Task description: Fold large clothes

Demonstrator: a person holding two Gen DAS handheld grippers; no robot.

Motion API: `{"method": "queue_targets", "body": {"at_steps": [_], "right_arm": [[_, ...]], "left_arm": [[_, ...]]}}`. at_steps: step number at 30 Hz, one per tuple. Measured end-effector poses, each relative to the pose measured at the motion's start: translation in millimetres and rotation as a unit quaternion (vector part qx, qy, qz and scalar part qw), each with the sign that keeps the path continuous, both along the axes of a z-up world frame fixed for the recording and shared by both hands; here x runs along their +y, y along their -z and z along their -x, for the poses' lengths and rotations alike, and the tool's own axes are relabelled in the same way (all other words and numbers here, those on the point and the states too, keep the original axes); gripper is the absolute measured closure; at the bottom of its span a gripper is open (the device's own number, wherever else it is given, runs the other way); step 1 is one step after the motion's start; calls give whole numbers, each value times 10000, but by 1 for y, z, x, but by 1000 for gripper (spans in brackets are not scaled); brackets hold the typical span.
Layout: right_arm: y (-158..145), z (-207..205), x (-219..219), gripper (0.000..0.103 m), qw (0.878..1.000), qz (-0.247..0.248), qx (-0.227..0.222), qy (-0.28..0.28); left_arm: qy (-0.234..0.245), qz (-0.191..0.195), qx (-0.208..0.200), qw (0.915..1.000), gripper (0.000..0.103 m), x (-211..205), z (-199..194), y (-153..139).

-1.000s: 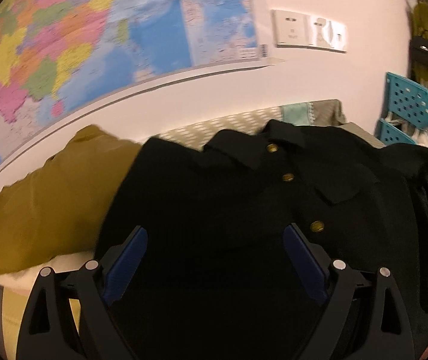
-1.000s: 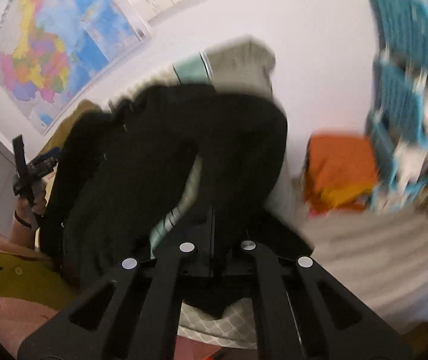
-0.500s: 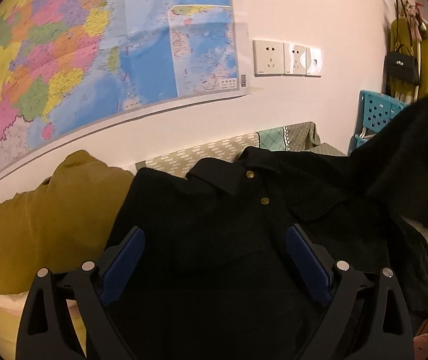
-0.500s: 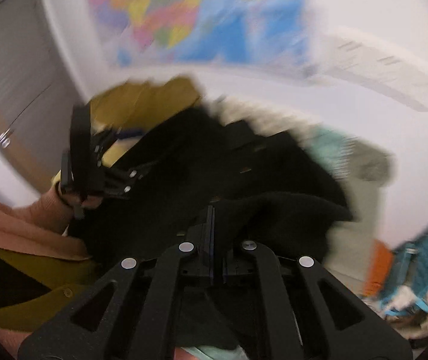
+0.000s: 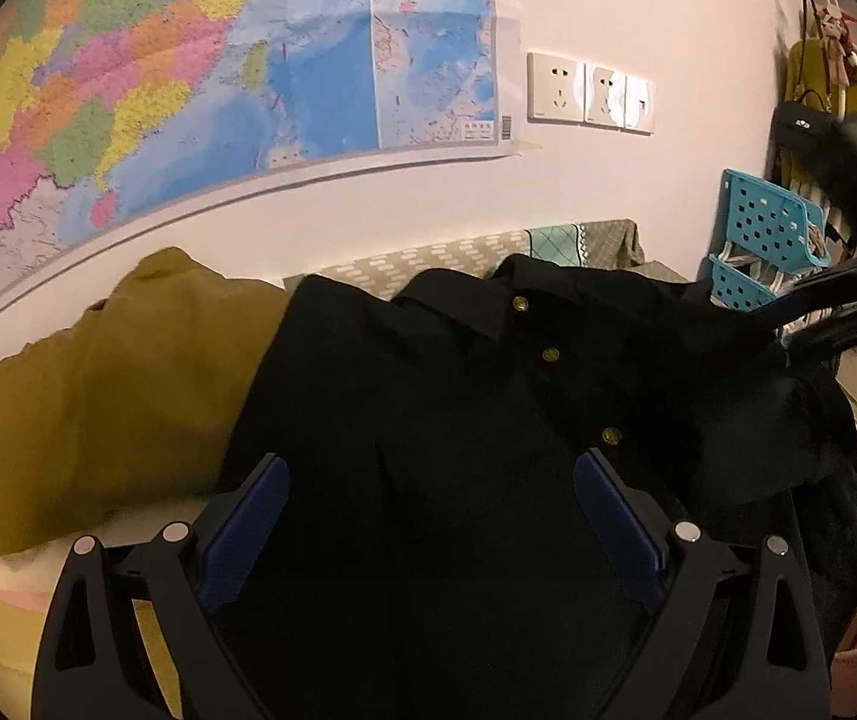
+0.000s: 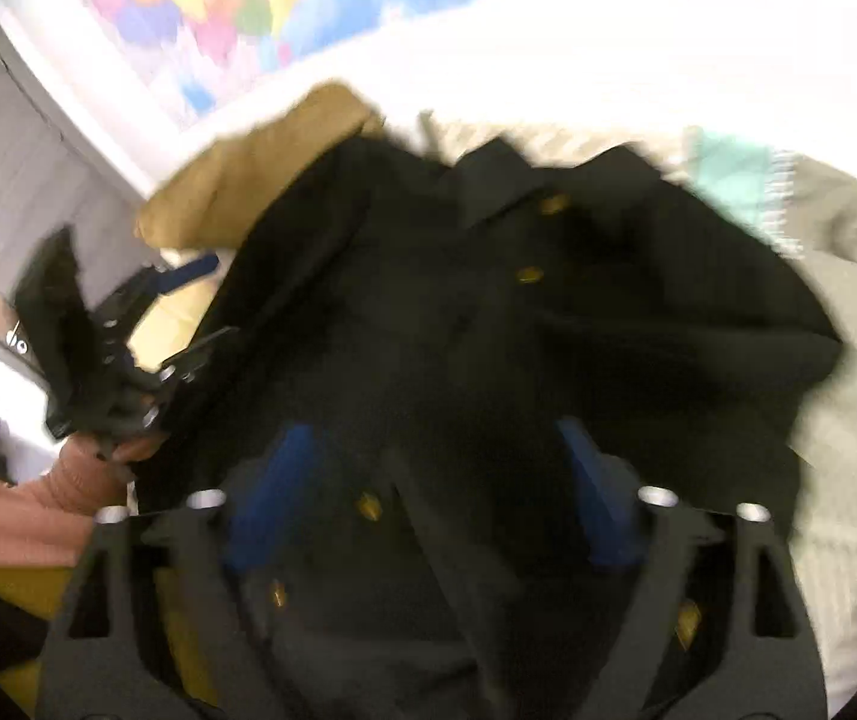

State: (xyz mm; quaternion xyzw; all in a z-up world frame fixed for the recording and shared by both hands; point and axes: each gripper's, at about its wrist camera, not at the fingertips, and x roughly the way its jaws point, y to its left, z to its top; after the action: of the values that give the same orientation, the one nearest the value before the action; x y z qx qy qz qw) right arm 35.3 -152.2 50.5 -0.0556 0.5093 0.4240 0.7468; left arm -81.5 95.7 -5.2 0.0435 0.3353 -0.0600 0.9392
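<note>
A black coat with gold buttons lies spread on the bed, collar toward the wall. My left gripper hovers open over the coat's lower front, blue pads wide apart and nothing pressed between them. In the right wrist view the same coat fills the middle, blurred. My right gripper is above it with its jaws opening wide; the cloth lies beneath them and the pads do not press on it. The left gripper shows at the coat's left edge, held by a hand in a pink sleeve.
A mustard garment is heaped on the bed left of the coat. Behind are a wall map and sockets. Blue plastic baskets stand at the right, with hanging clothes and a bag above. A patterned bedcover shows past the collar.
My right gripper, shut on the black sleeve, swung it leftward across the coat, then let go and now stands wide. The left gripper drifted slightly, staying open.
</note>
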Motion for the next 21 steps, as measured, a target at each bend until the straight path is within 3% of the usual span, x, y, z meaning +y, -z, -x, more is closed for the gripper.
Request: {"method": "queue_targets", "body": {"at_steps": [3, 6, 7, 8, 10, 11, 12, 16, 21], "right_arm": [[-2, 20, -56, 6, 9982, 270, -422, 330], [18, 36, -100, 6, 9976, 83, 13, 692], [27, 40, -106, 11, 9971, 71, 122, 753], [34, 43, -109, 20, 9969, -19, 199, 760], [40, 47, -101, 71, 9967, -339, 282, 686], [35, 50, -98, 81, 9970, -387, 138, 651], [28, 53, -90, 98, 9974, -446, -38, 566], [-11, 58, -48, 100, 9939, -949, -542, 118], [-38, 54, 37, 100, 9840, -1570, -552, -634]], "left_arm": [[87, 53, 54, 9999, 10, -2, -3, 4], [207, 157, 111, 9996, 10, -7, -6, 6], [243, 179, 133, 9995, 10, -9, -8, 7], [268, 181, 148, 9994, 10, -12, -9, 8], [319, 143, 153, 9993, 10, -18, -10, 8], [337, 123, 143, 9993, 10, -21, -9, 7], [371, 120, 120, 9992, 10, -23, -7, 6], [452, 187, 12, 9988, 10, -19, 2, -2], [414, 606, -130, 9972, 10, 5, 14, -14]]}}
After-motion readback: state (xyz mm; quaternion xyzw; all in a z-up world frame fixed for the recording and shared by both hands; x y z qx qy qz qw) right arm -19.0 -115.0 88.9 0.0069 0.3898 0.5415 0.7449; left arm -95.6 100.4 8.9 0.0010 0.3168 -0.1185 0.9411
